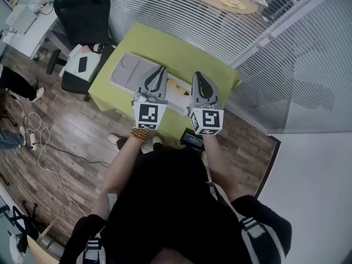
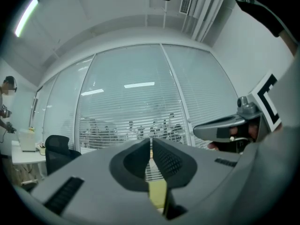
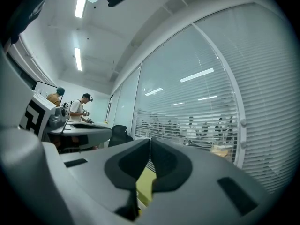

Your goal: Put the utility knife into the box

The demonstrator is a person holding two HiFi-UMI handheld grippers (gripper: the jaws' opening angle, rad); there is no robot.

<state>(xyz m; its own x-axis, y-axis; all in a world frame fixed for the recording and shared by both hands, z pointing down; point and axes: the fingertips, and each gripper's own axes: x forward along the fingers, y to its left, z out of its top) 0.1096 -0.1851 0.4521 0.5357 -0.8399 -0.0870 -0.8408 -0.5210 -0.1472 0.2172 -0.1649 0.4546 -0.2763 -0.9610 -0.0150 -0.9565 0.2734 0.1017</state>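
A flat grey box [image 1: 127,70] lies on the yellow-green table [image 1: 165,45] in the head view. Between the two grippers a small yellowish-white thing [image 1: 177,87] rests on the table; it is too small to tell whether it is the utility knife. My left gripper [image 1: 161,69] is held over the box's right end, shut with nothing in it. My right gripper [image 1: 198,76] hovers beside it, also shut and empty. Both gripper views point level at the blinds, each with its gripper's [image 2: 151,142] [image 3: 150,141] jaws pressed together. The knife appears in neither of these views.
A black office chair [image 1: 82,10] stands beyond the table's left corner. A low black stand [image 1: 81,73] with white items is at the table's left side. Cables [image 1: 34,137] trail on the wooden floor. A glass wall with blinds [image 1: 220,21] runs behind the table.
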